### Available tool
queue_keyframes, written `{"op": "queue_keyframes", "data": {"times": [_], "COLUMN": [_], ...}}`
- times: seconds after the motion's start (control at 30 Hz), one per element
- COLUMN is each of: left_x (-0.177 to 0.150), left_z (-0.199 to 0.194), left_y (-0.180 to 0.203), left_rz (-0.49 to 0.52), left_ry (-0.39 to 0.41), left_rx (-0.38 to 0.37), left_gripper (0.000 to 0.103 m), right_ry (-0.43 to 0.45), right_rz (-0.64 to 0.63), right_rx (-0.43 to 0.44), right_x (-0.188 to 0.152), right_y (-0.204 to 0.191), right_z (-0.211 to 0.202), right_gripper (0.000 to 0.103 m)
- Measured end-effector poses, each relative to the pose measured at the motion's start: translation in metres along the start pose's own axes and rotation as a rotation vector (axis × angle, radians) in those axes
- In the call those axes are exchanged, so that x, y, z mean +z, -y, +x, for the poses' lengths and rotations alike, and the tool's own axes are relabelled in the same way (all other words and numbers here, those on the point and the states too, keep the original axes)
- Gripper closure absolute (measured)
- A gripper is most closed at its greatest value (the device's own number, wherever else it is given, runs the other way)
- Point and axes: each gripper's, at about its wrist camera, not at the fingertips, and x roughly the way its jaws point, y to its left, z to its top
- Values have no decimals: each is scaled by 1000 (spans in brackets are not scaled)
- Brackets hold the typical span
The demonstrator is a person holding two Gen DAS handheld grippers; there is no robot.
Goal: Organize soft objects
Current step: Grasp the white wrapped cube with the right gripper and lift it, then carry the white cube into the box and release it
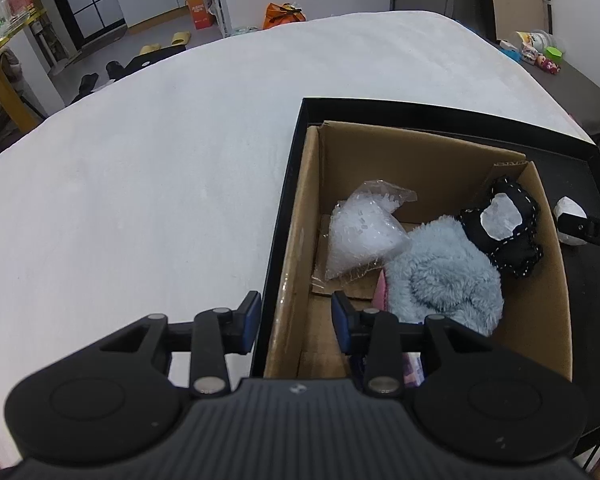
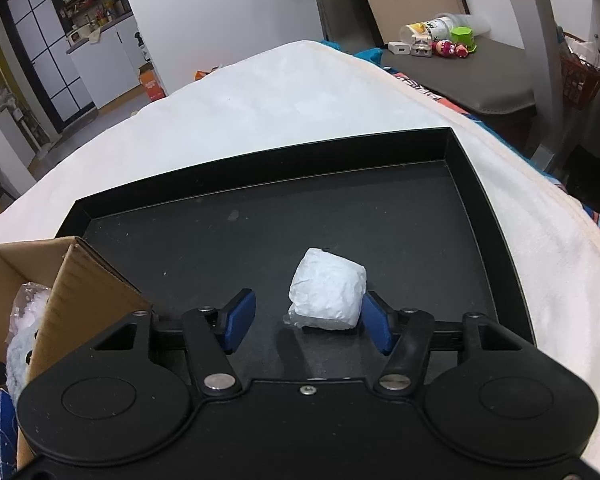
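Observation:
A cardboard box (image 1: 548, 320) stands in a black tray (image 1: 288, 184) on a white bed. In the box lie a clear bag of white filling (image 1: 360, 232), a fluffy light-blue plush (image 1: 444, 280) and a black stitched pouch (image 1: 512, 240). My left gripper (image 1: 296, 322) is open, straddling the box's left wall and the tray's rim. A white wrapped lump (image 2: 328, 292) lies on the tray floor (image 2: 340, 216), also in the left wrist view (image 1: 570, 212). My right gripper (image 2: 308, 322) is open around the lump, whose right side is close against the right pad (image 2: 378, 326).
The white bed cover (image 1: 160, 168) spreads left and behind the tray. The box corner (image 2: 72, 276) stands left of my right gripper. A dark bench with toys and bottles (image 2: 440, 42) lies beyond the bed's right edge. A red basket (image 2: 584, 72) stands at far right.

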Motion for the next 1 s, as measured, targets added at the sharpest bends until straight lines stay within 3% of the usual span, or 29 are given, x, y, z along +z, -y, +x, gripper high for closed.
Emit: {"op": "queue_keyframes", "data": {"times": [0.13,0.43,1.0], "left_x": [-1,-5,-19], "left_z": [2,-3,-23], "left_y": [2,1,-11], "left_rz": [13,8,-9], "left_ry": [-2,-6,-2], "left_rx": [5,6,-28], "left_gripper": [66,66,66], "right_ry": [-41,-71,-17], "right_rz": [-10,19,10], "right_rx": [-1,-26,32], "right_x": [-2,-3,7], "right_y": [1,2,-17], "right_z": [6,-9,-72], "right_gripper": [63,65,65]}}
